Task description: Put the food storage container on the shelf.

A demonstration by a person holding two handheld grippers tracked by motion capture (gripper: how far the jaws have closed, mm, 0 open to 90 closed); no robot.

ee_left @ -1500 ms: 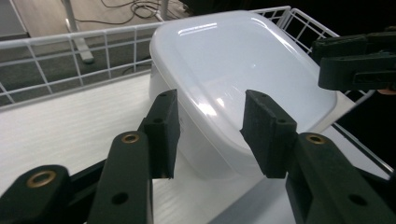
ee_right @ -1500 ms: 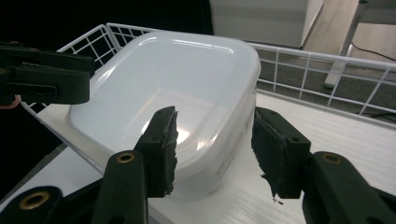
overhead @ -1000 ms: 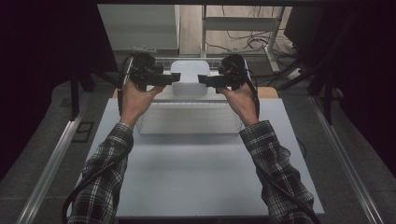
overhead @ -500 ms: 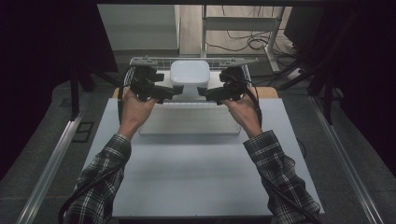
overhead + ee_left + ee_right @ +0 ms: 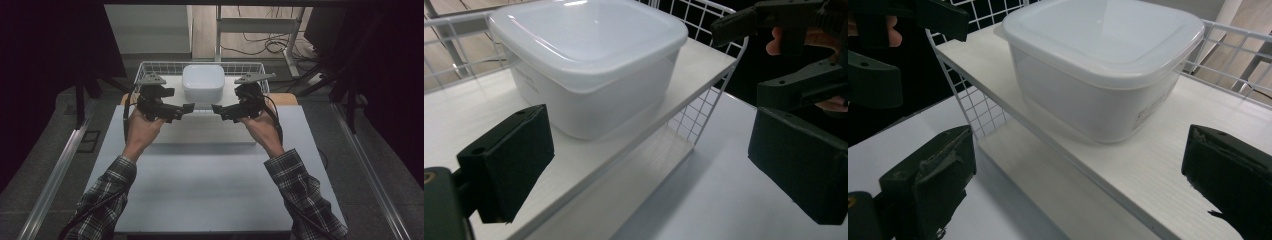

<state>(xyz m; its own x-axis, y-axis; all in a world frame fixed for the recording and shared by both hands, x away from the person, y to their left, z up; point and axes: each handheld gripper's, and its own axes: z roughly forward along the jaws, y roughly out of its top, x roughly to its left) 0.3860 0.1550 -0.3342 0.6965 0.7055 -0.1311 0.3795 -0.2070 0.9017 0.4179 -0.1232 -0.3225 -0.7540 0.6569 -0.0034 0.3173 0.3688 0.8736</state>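
1. Left gripper (image 5: 187, 107) and right gripper (image 5: 216, 108) hover with jaws apart, holding nothing, tips facing each other just in front of the box (image 5: 203, 83).
2. Lidded white box sits on a shelf (image 5: 704, 60) in a wire basket (image 5: 150, 67).
3. Basket stands at the table's (image 5: 200, 190) far edge.

The high view is dim, its left and right edges almost black, with soft light falling on the pale desk (image 5: 210, 190) from above. Faint shadows lie beneath the forearms. Both gripper views are brighter and sharp at mid-distance. Pale glare streaks the lid of the white container (image 5: 589, 45). The near jaws are dark and slightly soft.
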